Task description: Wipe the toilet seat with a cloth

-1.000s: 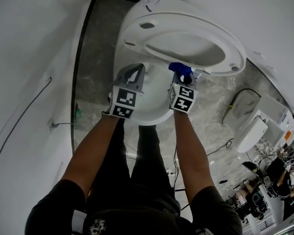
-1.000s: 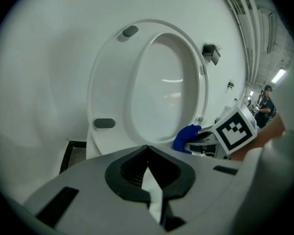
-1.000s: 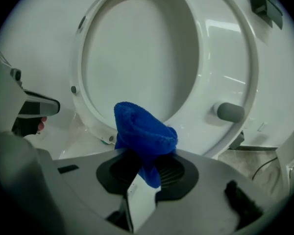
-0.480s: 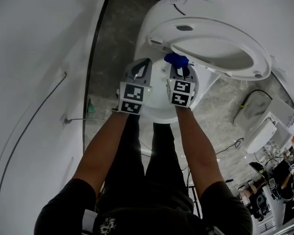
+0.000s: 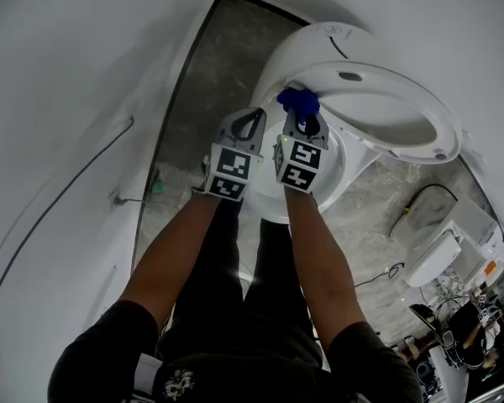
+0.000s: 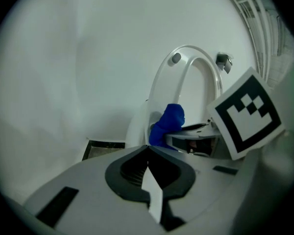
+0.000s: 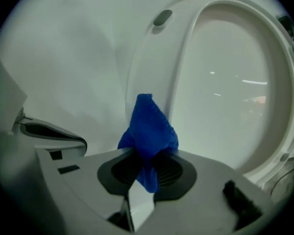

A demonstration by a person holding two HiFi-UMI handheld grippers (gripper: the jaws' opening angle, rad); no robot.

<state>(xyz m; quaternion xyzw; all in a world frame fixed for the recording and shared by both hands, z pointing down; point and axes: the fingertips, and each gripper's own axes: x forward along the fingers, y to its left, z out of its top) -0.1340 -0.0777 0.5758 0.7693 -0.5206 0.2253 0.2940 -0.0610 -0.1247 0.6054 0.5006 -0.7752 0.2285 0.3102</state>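
Two grippers hover side by side over the white ceramic toilet bowl; on the left, my left gripper has its jaws pressed together with nothing between them. Just to its right, my right gripper is clamped on the crumpled blue cloth, whose bunched end pokes out past the fingertips. That end is at the left edge of the raised white plastic toilet seat, though I cannot tell whether it touches.
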